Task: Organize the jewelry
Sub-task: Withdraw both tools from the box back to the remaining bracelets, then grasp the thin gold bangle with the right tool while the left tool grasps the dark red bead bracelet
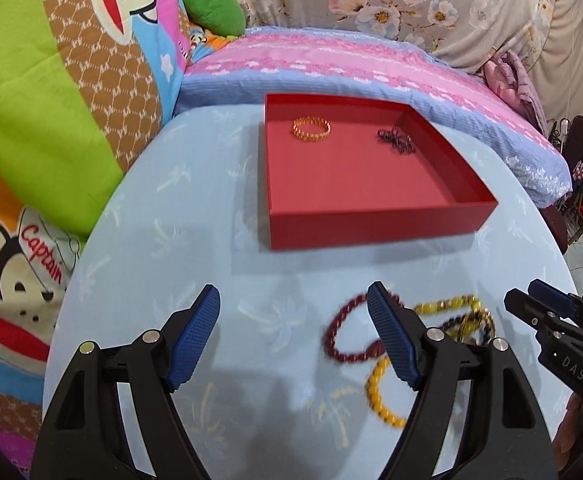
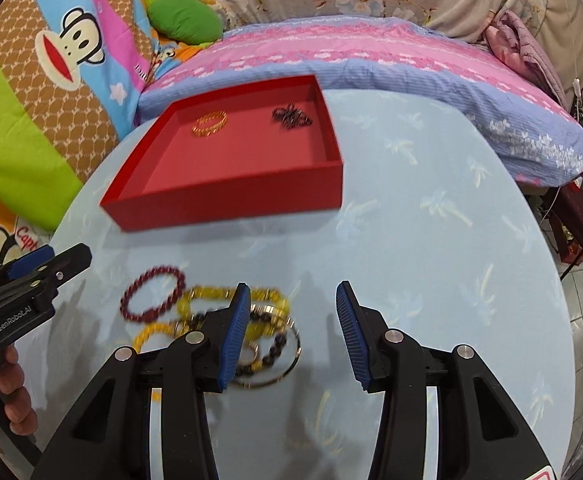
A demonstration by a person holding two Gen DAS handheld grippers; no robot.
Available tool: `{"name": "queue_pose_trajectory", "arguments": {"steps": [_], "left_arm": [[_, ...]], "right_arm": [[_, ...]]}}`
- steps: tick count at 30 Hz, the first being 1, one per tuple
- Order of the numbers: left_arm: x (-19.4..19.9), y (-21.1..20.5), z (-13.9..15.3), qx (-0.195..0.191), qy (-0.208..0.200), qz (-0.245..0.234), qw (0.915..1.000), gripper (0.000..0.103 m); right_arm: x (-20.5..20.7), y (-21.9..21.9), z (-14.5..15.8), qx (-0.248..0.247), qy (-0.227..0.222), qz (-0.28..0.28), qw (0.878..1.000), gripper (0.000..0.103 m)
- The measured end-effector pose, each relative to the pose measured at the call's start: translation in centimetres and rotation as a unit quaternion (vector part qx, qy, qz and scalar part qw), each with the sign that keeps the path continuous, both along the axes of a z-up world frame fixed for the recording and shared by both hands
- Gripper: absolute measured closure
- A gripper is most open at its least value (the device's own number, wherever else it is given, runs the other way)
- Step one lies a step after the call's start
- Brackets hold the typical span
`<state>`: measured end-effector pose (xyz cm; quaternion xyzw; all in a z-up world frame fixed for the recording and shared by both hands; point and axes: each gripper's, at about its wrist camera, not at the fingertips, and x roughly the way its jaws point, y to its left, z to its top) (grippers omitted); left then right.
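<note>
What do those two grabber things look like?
Both are black plastic. Each gripper, left and right, has two ridged blue pads, silver round pins at the joints and triangular cut-outs. One has "GenRobot.AI" printed on its side, the other "DAS". Bare fingers hold the handles; no sleeves show.

Bracelet pile (image 2: 211,320) smeared by blur, partly hidden behind right claw's (image 2: 293,332) left finger, dark trinket (image 1: 396,141) in tray beyond left claw (image 1: 291,336) too small to identify
</note>
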<state>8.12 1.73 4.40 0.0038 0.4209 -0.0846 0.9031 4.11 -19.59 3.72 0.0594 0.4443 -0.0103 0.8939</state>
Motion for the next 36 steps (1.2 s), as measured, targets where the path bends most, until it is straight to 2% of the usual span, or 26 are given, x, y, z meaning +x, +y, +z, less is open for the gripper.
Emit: {"name": "queue_pose_trajectory", "arguments": {"steps": [1,4,8,12,23,25,27,28,29,30,33,36], "left_arm": [[-0.3,0.1,-0.3,-0.002,0.003,0.001,1.0,0.031],[-1.2,0.3,-1.1,-0.01,0.016,0.002,0.9998,0.031],[-2.1,0.0,-1.9,-0.008,0.024,-0.002,0.9997,0.031],[-2.5,-0.2,-2.7,-0.01,0.035,-0.003,0.9993,0.031],[-2.7,-0.6,-3.3,-0.011,0.047,-0.002,0.9988,0.031],[-2.6,-0.6,-3.3,-0.012,0.048,-0.002,0.9988,0.031],[-2.6,-0.7,-3.3,-0.011,0.048,-0.002,0.9988,0.031],[-2.5,-0.7,-3.4,-0.012,0.05,-0.002,0.9987,0.031],[-2.5,-0.7,-3.5,-0.012,0.051,-0.002,0.9986,0.031],[-2.5,-0.7,-3.5,-0.012,0.052,-0.002,0.9986,0.031],[-2.6,-0.8,-3.7,-0.011,0.054,-0.002,0.9985,0.031],[-2.6,-0.8,-3.8,-0.011,0.055,-0.002,0.9984,0.031]], "right_arm": [[-0.3,0.3,-0.3,0.001,0.003,0.004,1.0,0.059],[-1.2,1.3,-1.1,-0.004,0.008,0.017,1.0,0.05],[-1.6,2.3,-2.1,-0.006,0.018,0.024,1.0,0.049],[-1.5,2.7,-2.7,-0.009,0.021,0.027,0.999,0.042],[-0.2,3.6,-3.6,-0.014,0.022,0.034,0.999,0.041],[-0.2,3.5,-3.6,-0.016,0.021,0.033,0.999,0.044],[-0.2,3.3,-3.5,-0.011,0.018,0.035,0.999,0.052],[-0.2,3.3,-3.5,-0.007,0.018,0.037,0.999,0.058],[-0.2,3.2,-3.5,-0.01,0.024,0.034,0.999,0.072],[-0.2,3.1,-3.7,-0.009,0.027,0.031,0.999,0.076],[-0.4,2.5,-3.7,0.004,0.028,0.028,0.999,0.08],[-0.5,2.2,-3.5,0.006,0.027,0.025,0.999,0.08]]}}
